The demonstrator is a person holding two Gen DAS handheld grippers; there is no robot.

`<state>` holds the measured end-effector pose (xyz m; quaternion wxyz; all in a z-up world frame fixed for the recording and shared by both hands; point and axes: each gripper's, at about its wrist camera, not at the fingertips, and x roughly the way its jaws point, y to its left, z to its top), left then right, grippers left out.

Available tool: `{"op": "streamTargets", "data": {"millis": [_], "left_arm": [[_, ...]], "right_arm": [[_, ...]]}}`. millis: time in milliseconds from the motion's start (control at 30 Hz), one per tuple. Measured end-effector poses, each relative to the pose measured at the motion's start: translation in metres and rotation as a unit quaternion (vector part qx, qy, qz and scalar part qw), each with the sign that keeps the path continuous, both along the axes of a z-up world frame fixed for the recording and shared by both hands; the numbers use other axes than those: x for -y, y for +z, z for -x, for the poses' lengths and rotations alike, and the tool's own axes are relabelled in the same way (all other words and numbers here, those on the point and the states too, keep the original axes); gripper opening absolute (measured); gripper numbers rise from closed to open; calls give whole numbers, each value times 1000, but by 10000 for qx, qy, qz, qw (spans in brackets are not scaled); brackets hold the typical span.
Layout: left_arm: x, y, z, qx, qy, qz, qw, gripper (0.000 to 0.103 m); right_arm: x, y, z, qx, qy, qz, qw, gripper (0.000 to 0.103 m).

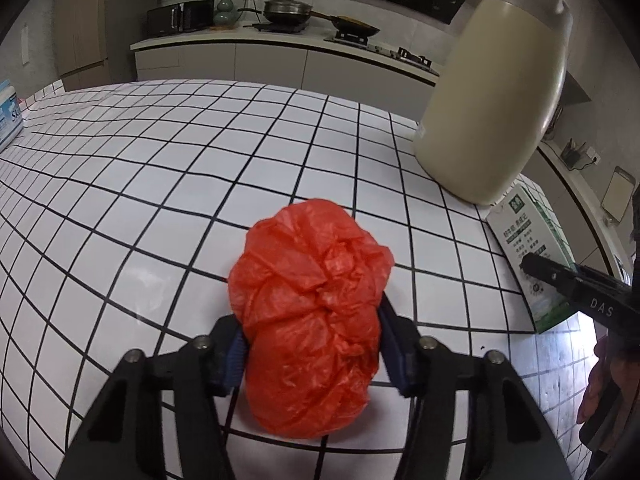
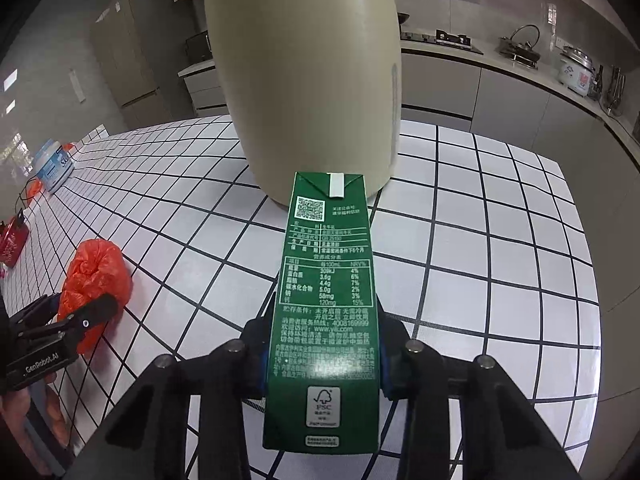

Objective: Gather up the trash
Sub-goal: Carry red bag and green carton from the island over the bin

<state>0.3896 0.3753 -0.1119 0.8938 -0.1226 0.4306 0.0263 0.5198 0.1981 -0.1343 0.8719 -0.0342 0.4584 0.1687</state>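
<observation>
A crumpled red plastic bag (image 1: 312, 312) lies on the white grid-patterned table (image 1: 160, 184). My left gripper (image 1: 312, 334) is shut on it, with a blue pad pressed into each side. The same bag (image 2: 96, 276) and left gripper (image 2: 86, 314) appear at the left of the right wrist view. A green milk carton (image 2: 326, 312) lies flat, its far end touching a tall cream bin (image 2: 308, 80). My right gripper (image 2: 322, 346) is shut on the carton's sides. In the left wrist view the carton (image 1: 532, 240) and right gripper (image 1: 560, 280) sit at the right, below the bin (image 1: 492, 100).
A blue-and-white pack (image 2: 54, 168) and a small red item (image 2: 12, 244) sit by the table's left edge. The table's right edge (image 2: 596, 320) drops to the floor. Beyond it runs a kitchen counter (image 1: 280, 36) with pans and a stove.
</observation>
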Motion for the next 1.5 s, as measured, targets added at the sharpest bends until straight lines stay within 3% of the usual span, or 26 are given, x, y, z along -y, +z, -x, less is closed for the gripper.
{"op": "streamTargets", "data": {"millis": [167,700,1500], "left_arm": [[2,4,3,14,-115,44,9999,41],[33,31,51,295,-180,-127,9993,40],[94,58,142,544,-708,-146,9959,40]], "right_arm": [[2,2,6,4,-8,-37,10000,41],[25,26,52,191,25,-147,9997,41],[87,57,201,402,-404,-199,9982,41]]}}
